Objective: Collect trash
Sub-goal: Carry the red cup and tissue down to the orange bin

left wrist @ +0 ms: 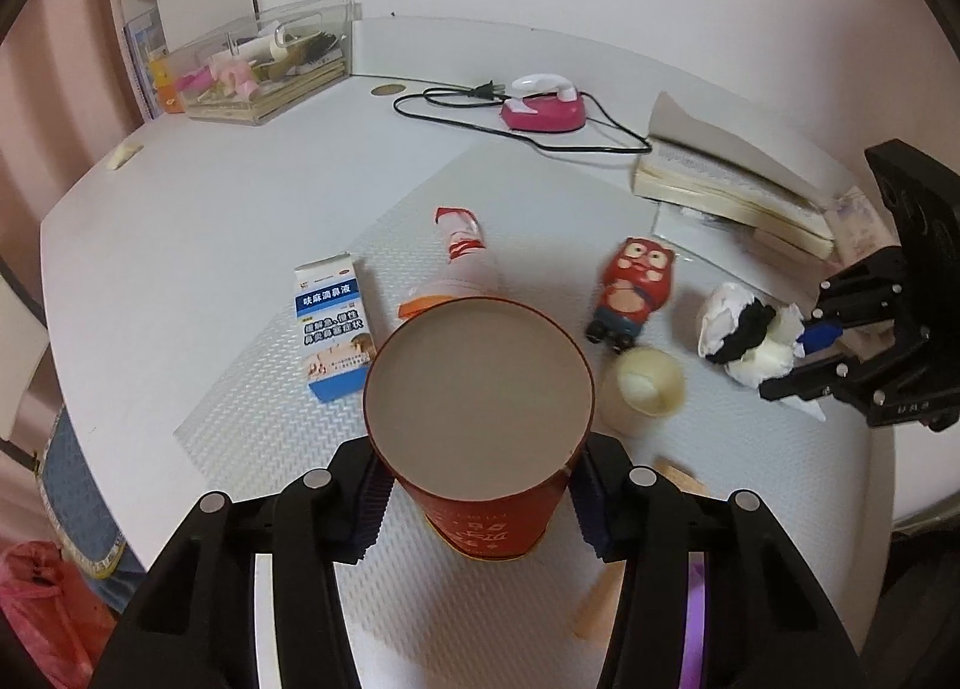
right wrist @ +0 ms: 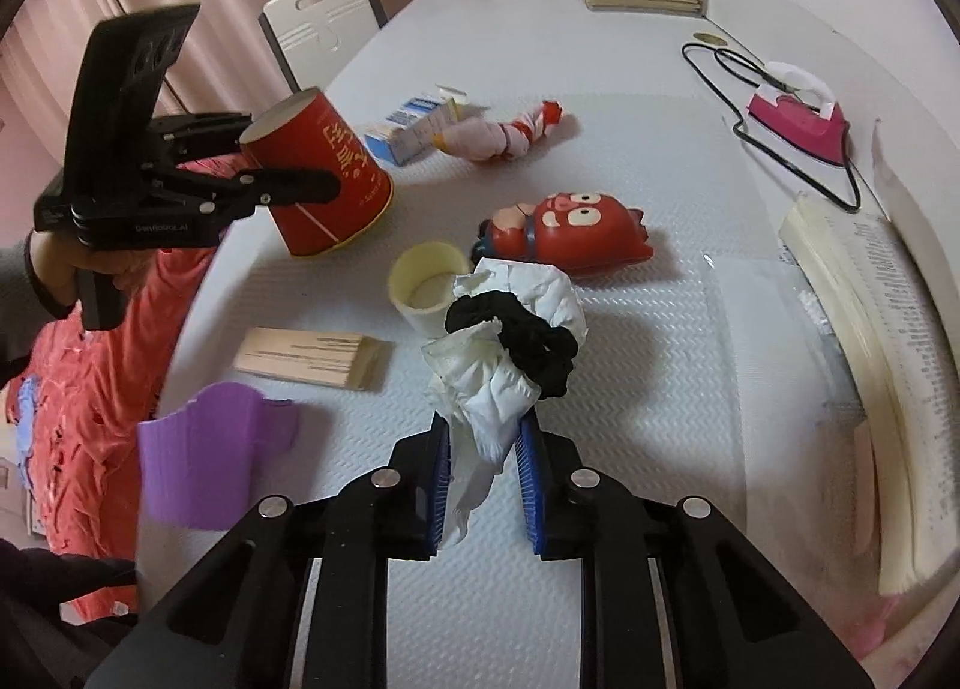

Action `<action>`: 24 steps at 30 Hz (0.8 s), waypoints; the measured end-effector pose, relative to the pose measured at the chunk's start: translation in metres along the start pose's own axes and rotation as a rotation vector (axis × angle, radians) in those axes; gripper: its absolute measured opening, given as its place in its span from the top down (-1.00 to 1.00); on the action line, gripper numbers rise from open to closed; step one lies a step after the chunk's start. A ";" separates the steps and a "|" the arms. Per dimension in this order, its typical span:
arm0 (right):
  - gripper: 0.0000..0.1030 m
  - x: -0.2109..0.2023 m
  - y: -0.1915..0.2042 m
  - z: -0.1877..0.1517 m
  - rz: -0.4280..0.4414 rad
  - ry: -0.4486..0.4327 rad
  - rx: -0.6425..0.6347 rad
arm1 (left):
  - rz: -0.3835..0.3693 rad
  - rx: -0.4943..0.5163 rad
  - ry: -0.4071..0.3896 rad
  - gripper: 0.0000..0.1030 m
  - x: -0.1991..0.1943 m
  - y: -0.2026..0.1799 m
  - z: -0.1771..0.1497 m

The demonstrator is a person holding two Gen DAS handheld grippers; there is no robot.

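The left gripper was clamped on the red cup, its blue pads pressed to the cup's sides; in the right wrist view the cup was off the table, tilted, mouth toward the person's side. The inside of the cup looked bare, so no trash appeared to have gone in yet. The right gripper was clenched on the tissue wad, pinching its lower tail between the pads, with a black band wrapped round the wad. Whether the wad was off the mat or dragging on it could not be told.

Judged from this, the task was early: one piece of trash was grasped and the likely bin, the cup, was in hand, but the two were well apart. The wad had yet to be carried over and dropped in.

Left on the table, just beside the wad, was a small cream cup lying on its side. Further out were a purple scrap, a stick bundle, a medicine box and a twisted cloth. Which of these counted as trash was uncertain. The red toy, pink iron and book looked like keepers.
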State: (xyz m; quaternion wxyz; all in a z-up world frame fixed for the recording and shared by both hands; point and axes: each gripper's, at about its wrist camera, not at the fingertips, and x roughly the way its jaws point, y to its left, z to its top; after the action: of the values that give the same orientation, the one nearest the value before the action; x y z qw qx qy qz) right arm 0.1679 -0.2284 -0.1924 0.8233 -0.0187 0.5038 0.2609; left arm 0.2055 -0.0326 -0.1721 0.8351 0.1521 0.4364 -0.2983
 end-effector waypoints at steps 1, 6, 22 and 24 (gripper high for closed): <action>0.60 -0.004 0.001 0.000 0.005 -0.004 -0.003 | -0.001 0.001 0.000 -0.02 -0.004 -0.002 0.000; 0.60 -0.029 0.015 -0.001 0.036 -0.014 -0.051 | 0.006 0.023 -0.014 -0.02 -0.038 -0.019 -0.006; 0.59 -0.095 0.104 -0.009 0.195 -0.043 -0.289 | 0.111 -0.025 -0.018 -0.02 -0.146 -0.067 -0.067; 0.59 -0.097 0.124 -0.010 0.232 -0.043 -0.329 | 0.137 -0.064 -0.026 -0.03 -0.160 -0.070 -0.082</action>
State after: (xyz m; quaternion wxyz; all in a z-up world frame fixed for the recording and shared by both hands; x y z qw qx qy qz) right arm 0.0693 -0.1646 -0.0871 0.7841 -0.0892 0.4352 0.4333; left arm 0.0390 0.0137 -0.0877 0.8635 0.1511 0.4235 -0.2284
